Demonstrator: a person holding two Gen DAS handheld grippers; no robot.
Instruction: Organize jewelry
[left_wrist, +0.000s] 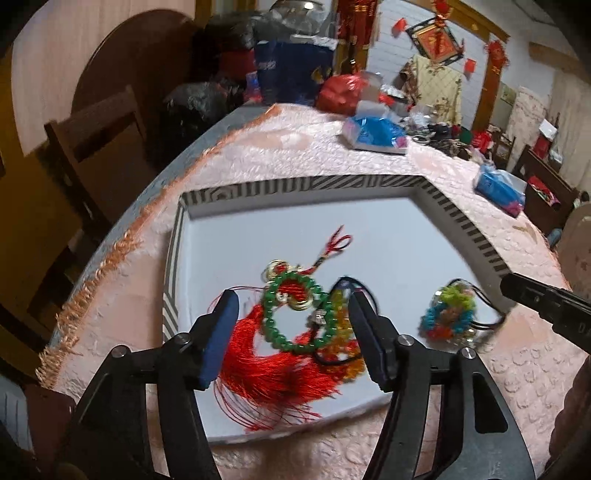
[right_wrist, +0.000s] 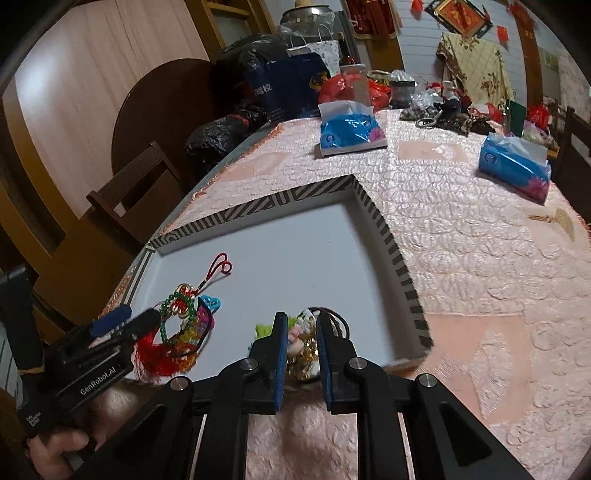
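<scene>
We held a gripper in each hand over a shallow white tray (left_wrist: 388, 236) with a striped rim, which sat on a pink quilted tablecloth (right_wrist: 461, 236). Our left gripper (left_wrist: 291, 328) had its jaws spread wide and held nothing; between its blue pads lay a green bead bracelet (left_wrist: 295, 314) resting on a red tassel charm (left_wrist: 273, 365) with a knotted red cord, and beside these an orange and yellow beaded piece (left_wrist: 343, 354) with a black cord. All of them lay together on the tray floor near its front-left part. Our right gripper (right_wrist: 301, 354) had its jaws narrowed around a multicoloured jewelry cluster (left_wrist: 448, 315) on a black cord, sitting in the tray's front-right part; we could not tell whether the pads actually pressed on it or merely flanked it. Farther back on the cloth stood two blue tissue packs (right_wrist: 351, 129), well apart from the tray.
</scene>
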